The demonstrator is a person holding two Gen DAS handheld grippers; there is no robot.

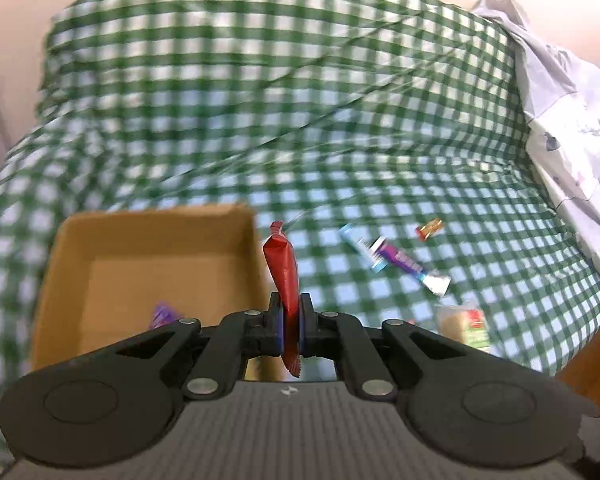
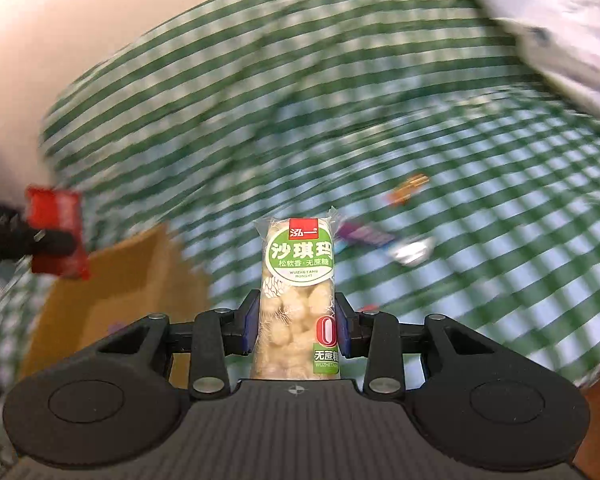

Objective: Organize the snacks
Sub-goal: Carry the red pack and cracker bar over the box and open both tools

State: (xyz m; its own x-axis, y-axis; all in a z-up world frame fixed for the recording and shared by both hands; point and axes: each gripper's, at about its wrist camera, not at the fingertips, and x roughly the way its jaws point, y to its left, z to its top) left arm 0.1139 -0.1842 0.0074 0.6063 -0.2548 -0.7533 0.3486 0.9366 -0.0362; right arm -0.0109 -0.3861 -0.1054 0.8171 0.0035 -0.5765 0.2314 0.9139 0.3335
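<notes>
Over box (image 1: 156,276) at near left, my left tongs (image 1: 291,326) pinch red pack (image 1: 283,268); right tongs (image 2: 296,330) clamp sachima bar (image 2: 298,280); carry level, release low inside box, others wait far right

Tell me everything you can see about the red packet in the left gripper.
The red packet is a slim, glossy, foil-like sachet with crimped, serrated ends. It stands nearly upright, seen edge-on, clamped near its lower part between the left gripper's blue pads, which press on both faces. It hangs in the air beside the cardboard box, above the checked cloth. No print is readable.
</notes>
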